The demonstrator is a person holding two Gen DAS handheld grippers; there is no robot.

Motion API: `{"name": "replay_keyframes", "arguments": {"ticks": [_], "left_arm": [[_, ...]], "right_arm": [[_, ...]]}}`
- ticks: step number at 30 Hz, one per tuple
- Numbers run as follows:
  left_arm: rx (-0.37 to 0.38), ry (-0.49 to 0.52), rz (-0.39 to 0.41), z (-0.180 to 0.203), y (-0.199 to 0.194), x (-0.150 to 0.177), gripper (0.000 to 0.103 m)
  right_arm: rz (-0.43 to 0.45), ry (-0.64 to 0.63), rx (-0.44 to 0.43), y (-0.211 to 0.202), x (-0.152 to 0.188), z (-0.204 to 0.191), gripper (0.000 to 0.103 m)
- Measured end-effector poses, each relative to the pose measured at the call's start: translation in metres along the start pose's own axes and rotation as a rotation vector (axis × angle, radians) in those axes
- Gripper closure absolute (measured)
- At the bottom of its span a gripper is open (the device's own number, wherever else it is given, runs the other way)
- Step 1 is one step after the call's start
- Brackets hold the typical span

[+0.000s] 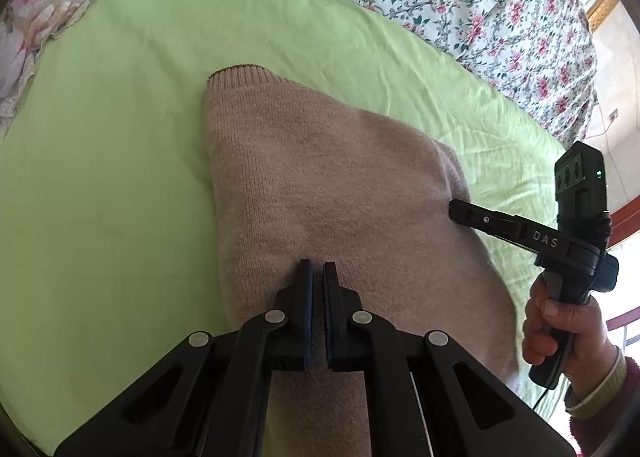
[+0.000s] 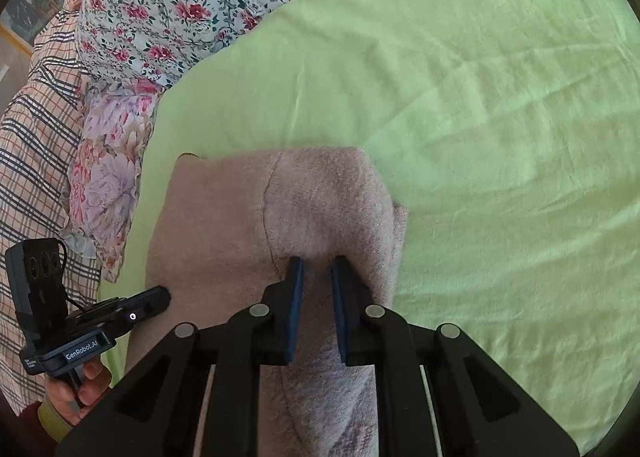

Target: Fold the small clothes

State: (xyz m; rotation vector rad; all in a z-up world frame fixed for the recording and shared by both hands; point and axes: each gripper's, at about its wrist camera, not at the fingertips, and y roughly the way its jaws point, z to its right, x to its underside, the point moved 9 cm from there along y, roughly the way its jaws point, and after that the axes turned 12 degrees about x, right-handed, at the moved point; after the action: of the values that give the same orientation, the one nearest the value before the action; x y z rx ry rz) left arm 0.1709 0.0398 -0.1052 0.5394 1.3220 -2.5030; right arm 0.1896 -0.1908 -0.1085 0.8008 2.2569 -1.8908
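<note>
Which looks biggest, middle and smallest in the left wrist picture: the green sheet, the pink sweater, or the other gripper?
1. green sheet: fills most of the picture.
2. pink sweater: covers the middle.
3. right gripper: smallest, at the right edge.

That is only how they look; the fisheye bends sizes.

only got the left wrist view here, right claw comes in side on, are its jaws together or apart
Observer: The right wrist view shows the right claw with a narrow gap, sweater knit showing in it; a pinch I cannot confirm.
Operator: anything odd on that side of the sweater
Observer: A lower layer sticks out beside its folded right edge.
Operator: anything else on the bed i miss
Observer: A plaid cloth lies left of the floral pillow.
</note>
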Motion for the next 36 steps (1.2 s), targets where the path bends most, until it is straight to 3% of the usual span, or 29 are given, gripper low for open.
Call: {"name": "replay_keyframes", "arguments": {"ticks": [6, 10, 16, 19, 27, 36], "left_arm": [[0.080, 0.046, 0.039, 0.030, -0.040, 0.031, 0.098], [0.122, 0.077, -0.001, 0.048, -0.051, 0.073, 0.095], [0.074, 0.060, -0.067, 0.043, -0.038, 0.123, 0.095], [0.044, 0.060, -0.082, 0.036, -0.032, 0.135, 0.095], [0.057, 0.031, -0.085, 0.029, -0.010, 0.144, 0.095], [0.076, 0.014, -0.086, 0.025, -0.026, 0.156, 0.095]], "right_arm": [[0.032, -0.029, -0.045, -0.046, 0.029, -0.015, 0.085], [0.027, -0.085, -0.087, -0.071, 0.069, -0.030, 0.085], [-0.045, -0.103, -0.041, -0.073, 0.135, -0.019, 0.085], [-0.078, -0.122, 0.059, -0.061, 0.155, 0.001, 0.085], [-0.059, -0.105, 0.079, -0.048, 0.161, 0.019, 0.088], [-0.045, -0.099, 0.113, -0.058, 0.173, 0.028, 0.088]]}}
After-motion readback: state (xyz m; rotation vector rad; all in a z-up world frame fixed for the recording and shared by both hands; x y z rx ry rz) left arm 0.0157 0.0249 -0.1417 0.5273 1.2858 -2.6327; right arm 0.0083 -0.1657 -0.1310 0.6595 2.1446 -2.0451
